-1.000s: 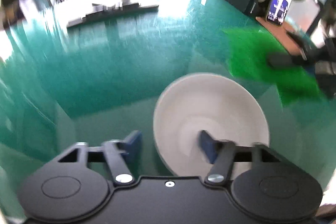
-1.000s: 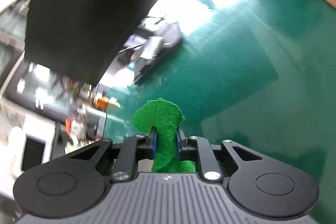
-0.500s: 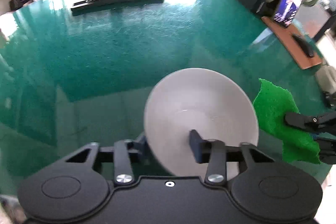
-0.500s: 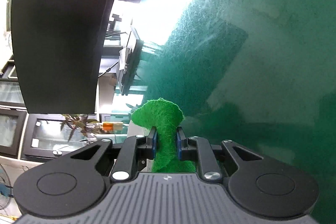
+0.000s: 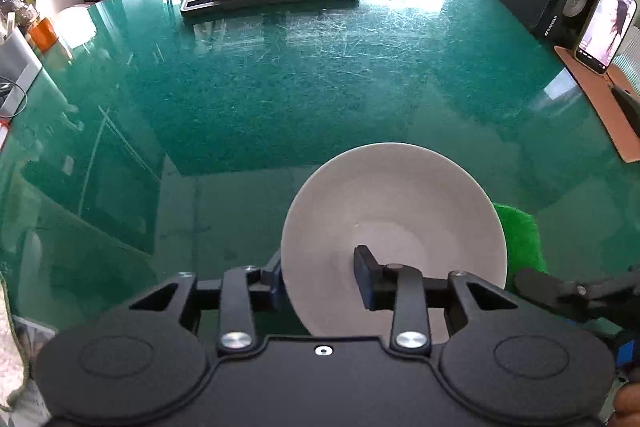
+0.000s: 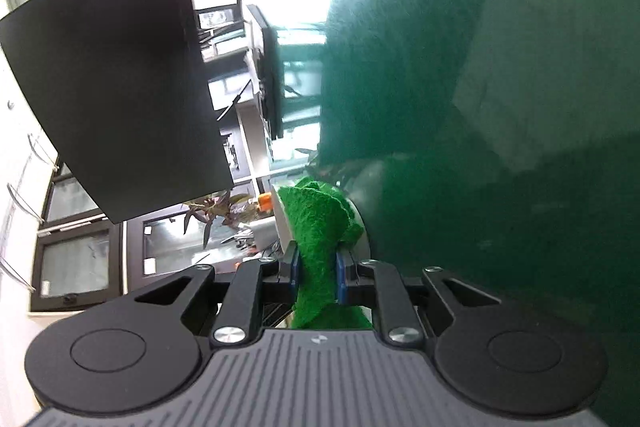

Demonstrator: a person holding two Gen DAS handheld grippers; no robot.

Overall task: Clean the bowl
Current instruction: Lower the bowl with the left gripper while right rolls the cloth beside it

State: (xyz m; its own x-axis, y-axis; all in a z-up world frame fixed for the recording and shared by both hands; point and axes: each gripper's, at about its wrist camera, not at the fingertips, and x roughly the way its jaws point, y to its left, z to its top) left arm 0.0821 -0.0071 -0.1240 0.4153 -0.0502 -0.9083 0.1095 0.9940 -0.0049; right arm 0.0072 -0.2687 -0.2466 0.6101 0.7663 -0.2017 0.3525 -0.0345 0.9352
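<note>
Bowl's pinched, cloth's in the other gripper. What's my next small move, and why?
Probably bring the right gripper, shut on the green cloth, over the rim into the white bowl. The cloth sits just outside it, and the left gripper, jaws easing open, straddles the rim.

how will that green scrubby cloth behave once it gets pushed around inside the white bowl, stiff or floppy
Probably floppy: the green fibrous cloth bunches and folds where the right gripper pinches it. Its coarse, fuzzy surface suggests it will drag rather than slide. The smooth white bowl, its rim between the left gripper fingers, whose jaws are opening, could shift under the pushing.
</note>
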